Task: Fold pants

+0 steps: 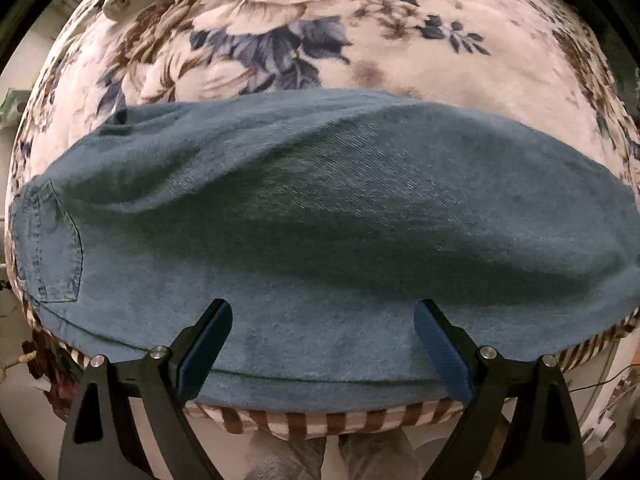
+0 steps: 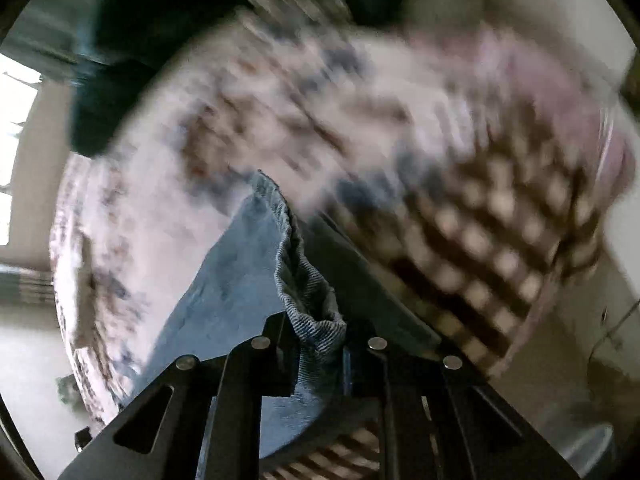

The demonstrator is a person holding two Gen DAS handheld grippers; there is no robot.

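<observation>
a floral blanket (image 1: 280,12) with a brown-and-white striped edge (image 1: 320,420) covers the bed, pale floor showing below it. the blue denim pants (image 1: 320,220) lie flat across its near side, a stitched back pocket (image 1: 52,248) at the left. only the left wrist view shows this, the left gripper (image 1: 322,312) hanging over the cloth with jaws wide apart. the blurred right wrist view alone shows the right gripper (image 2: 320,344) pinched on a bunched hem of the pants (image 2: 308,296). no writing is readable
</observation>
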